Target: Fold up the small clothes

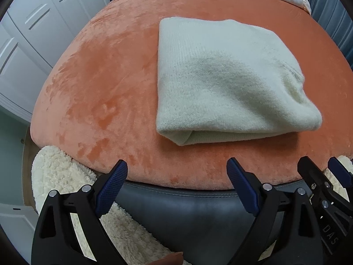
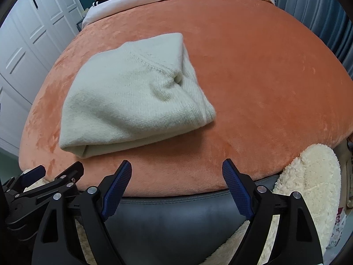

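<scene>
I see the cream sweater [image 1: 222,84] folded on the orange bed cover [image 1: 106,84], nearer its left side. My left tool [image 1: 177,174] and right tool [image 2: 176,172] hover at the near edge, jaws wide, holding nothing.

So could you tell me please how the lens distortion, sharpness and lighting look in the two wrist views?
Left wrist view: strong fisheye bulge curves the orange bed cover, dark vignette at the corners, the folded cream sweater sharp with a soft grey shadow across it. Right wrist view: same barrel bend, even light without glare, knit ribs crisp, the wardrobe doors bowed.
</scene>
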### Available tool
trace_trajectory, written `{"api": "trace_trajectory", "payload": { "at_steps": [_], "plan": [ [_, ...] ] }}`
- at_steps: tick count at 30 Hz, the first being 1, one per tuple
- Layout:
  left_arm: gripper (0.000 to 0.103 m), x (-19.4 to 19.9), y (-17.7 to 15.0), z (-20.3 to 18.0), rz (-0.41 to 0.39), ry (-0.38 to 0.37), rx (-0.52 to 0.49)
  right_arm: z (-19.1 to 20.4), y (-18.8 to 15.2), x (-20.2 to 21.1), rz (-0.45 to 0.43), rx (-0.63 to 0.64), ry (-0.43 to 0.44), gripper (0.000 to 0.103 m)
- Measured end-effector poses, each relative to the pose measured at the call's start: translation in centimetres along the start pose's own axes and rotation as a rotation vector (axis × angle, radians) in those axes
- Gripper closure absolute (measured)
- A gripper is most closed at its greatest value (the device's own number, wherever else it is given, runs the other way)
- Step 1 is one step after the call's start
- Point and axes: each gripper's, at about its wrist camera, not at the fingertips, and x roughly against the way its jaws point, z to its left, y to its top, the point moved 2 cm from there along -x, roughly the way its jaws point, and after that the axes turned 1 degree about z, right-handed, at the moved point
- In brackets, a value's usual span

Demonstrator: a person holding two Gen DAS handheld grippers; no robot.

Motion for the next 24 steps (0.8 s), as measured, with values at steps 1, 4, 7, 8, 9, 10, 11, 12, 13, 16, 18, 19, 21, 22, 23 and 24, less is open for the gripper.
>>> {"api": "trace_trajectory", "payload": {
  "at_steps": [1,4,7,8,9,10,11,12,13,16,18,19,21,22,23,24],
  "plan": [
    [0.014,-0.05,0.04,-0.02,0.001,0.001,-0.001,-0.02,0.01,-0.08,0.002,0.0,-0.002,0.021],
    [0.014,-0.18,0.16,-0.03,0.007,0.004,0.0,-0.02,0.06,-0.2,0.006,0.002,0.0,0.021],
    [0.014,-0.33,0.25,0.03,0.015,0.001,0.005,-0.01,0.06,-0.23,0.009,0.0,0.0,0.021],
    [0.014,-0.38,0.28,0.07,0.017,-0.002,0.006,-0.02,0.07,-0.23,0.009,0.001,0.0,0.021],
    [0.014,-0.4,0.3,0.09,0.018,-0.002,0.005,-0.02,0.07,-0.22,0.009,0.0,0.001,0.021],
    [0.014,-0.44,0.32,0.16,0.017,0.0,0.005,0.0,0.06,-0.21,0.008,0.001,0.001,0.021],
    [0.014,-0.43,0.33,0.18,0.017,0.0,0.005,-0.02,0.06,-0.23,0.009,0.0,0.0,0.021],
    [0.014,-0.44,0.31,0.19,0.017,0.0,0.007,-0.06,0.06,-0.23,0.01,0.0,0.001,0.021],
    [0.014,-0.48,0.29,0.21,0.017,0.001,0.007,-0.02,0.05,-0.22,0.01,0.0,0.001,0.021],
    [0.014,-0.44,0.32,0.28,0.014,0.002,0.007,-0.02,0.06,-0.21,0.009,0.001,0.0,0.021],
    [0.014,-0.4,0.32,0.32,0.012,0.003,0.009,-0.02,0.06,-0.23,0.009,0.001,0.0,0.021],
    [0.014,-0.36,0.31,0.34,0.01,0.004,0.008,-0.03,0.07,-0.23,0.009,0.001,0.0,0.021],
    [0.015,-0.26,0.33,0.41,0.006,0.003,0.009,-0.01,0.07,-0.22,0.009,0.001,0.0,0.021],
    [0.015,-0.21,0.34,0.44,0.003,0.003,0.01,-0.03,0.09,-0.23,0.009,0.002,-0.001,0.021],
    [0.015,-0.14,0.36,0.46,-0.002,0.006,0.011,-0.02,0.09,-0.23,0.009,0.003,-0.001,0.021],
    [0.015,-0.07,0.39,0.49,-0.007,0.008,0.011,0.01,0.06,-0.22,0.009,0.004,-0.002,0.021]
  ]
}}
